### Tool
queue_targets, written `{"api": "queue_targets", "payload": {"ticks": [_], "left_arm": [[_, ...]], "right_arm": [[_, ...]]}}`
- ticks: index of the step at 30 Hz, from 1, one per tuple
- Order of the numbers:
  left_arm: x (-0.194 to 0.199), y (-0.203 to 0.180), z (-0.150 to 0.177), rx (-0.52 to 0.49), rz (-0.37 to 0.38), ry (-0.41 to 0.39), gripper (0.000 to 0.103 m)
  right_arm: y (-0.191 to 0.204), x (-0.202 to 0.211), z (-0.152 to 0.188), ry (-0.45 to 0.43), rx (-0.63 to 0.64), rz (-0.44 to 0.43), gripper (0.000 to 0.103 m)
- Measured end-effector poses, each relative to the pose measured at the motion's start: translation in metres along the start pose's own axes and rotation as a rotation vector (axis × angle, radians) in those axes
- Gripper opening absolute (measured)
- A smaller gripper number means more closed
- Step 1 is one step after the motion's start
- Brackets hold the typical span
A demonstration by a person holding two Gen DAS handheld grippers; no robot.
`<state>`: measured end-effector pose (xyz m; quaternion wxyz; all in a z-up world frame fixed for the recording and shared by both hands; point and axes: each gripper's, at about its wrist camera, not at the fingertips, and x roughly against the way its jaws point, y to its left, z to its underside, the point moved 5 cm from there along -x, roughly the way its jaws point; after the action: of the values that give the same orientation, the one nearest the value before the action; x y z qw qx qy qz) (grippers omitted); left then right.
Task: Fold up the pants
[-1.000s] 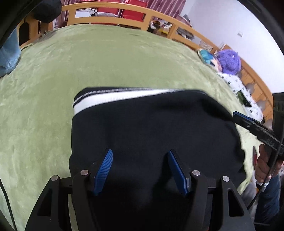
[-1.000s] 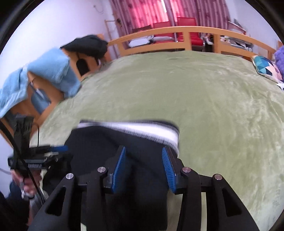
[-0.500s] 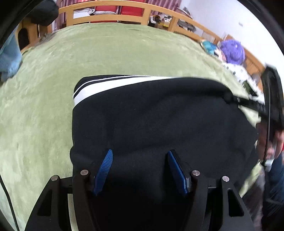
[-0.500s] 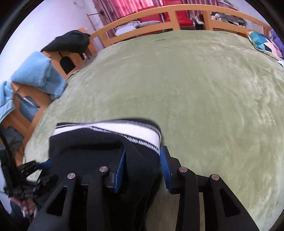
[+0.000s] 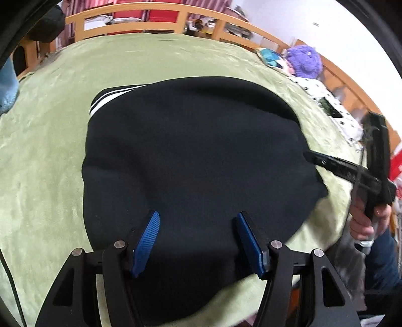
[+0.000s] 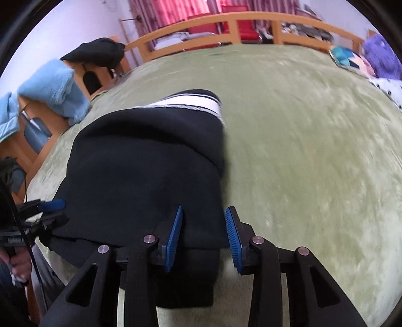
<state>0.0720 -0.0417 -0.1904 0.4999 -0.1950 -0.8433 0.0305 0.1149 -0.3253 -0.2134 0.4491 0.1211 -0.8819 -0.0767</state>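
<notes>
The black fleece pants w/ a white-striped waistband (image 5: 191, 161) lie folded into a thick, roughly square bundle on the bed's green plush blanket (image 5: 45, 151), near the edge closest to the person. The striped waistband pokes out at the far side of the bundle, under the top layer; it shows at far left in the left wrist view and at far right in the right wrist view.

Left tongs (image 5: 197, 241), black frame w/ blue ribbed pads, hang over the near part of the bundle. Pads stand wide apart w/ black cloth seen between them, but neither pad presses on it, so they're released.

Right tongs (image 6: 204, 234) sit at the bundle's near right corner. The cloth edge runs between the blue pads, and the jaws are closing on it. The left pad looks to be against the fabric; the right pad has a sliver of green blanket showing beside it, so not clenched on it yet.

In the left wrist view the right tongs reach the bundle's right edge from the side, w/ the person's hand (image 5: 364, 221) on the grip. A wooden bed rail (image 5: 155, 15) curves around the far side. A light blue fluffy towel (image 6: 52, 90) drapes over wooden furniture at left. A purple plush toy (image 5: 305, 61) rests by the far right rail.
</notes>
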Motion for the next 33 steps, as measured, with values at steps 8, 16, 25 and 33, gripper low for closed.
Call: {"api": "queue_targets", "payload": {"ticks": [8, 16, 25, 33], "left_arm": [[0.043, 0.03, 0.022, 0.084, 0.018, -0.037, 0.061], [0.029, 0.026, 0.031, 0.074, -0.144, -0.073, 0.035], [0.059, 0.038, 0.028, 0.099, -0.015, -0.167, 0.013], [0.088, 0.032, 0.014, 0.101, 0.052, -0.242, 0.008]], "right_arm": [[0.048, 0.043, 0.0, -0.115, 0.068, -0.055, 0.033], [0.097, 0.011, 0.018, -0.075, 0.251, -0.069, 0.031], [0.077, 0.026, 0.041, -0.088, 0.231, -0.018, 0.0], [0.117, 0.052, 0.037, -0.19, 0.326, -0.083, 0.046]]}}
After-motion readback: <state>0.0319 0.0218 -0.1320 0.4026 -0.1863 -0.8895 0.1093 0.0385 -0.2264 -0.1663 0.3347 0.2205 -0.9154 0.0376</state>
